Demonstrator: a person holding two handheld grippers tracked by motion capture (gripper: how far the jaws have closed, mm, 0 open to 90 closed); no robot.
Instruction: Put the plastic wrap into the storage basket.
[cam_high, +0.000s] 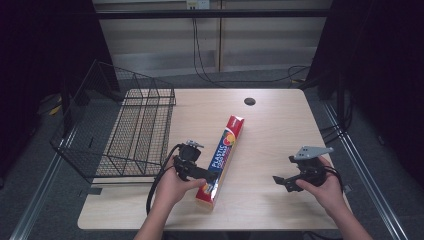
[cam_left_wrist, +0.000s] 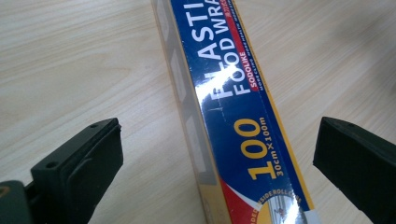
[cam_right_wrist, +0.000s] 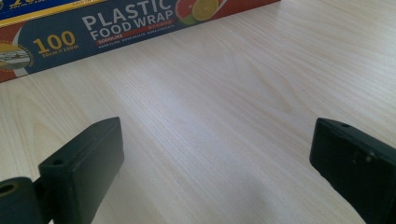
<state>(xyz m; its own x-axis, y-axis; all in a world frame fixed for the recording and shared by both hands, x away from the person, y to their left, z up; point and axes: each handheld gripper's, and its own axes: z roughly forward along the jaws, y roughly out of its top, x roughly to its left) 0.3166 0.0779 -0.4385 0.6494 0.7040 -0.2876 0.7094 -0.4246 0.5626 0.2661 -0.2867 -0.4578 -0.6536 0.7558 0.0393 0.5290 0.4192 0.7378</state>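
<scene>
Wooden tabletop (cam_high: 270, 130): carried a plastic food wrap box (cam_high: 221, 160), lying lengthwise near its middle.
Left gripper (cam_high: 209, 176): fingers spread, straddling the box's near end.
Right gripper (cam_high: 281, 182): fingers released, near the right edge.
Wire basket (cam_high: 125, 130): at the left edge.

The long blue-and-red cardboard plastic-wrap box (cam_left_wrist: 233, 116) runs off the top and bottom edges of the left gripper view. In the high view the left tool (cam_high: 212, 176) covers part of the box's near end; its small print is illegible there.
</scene>
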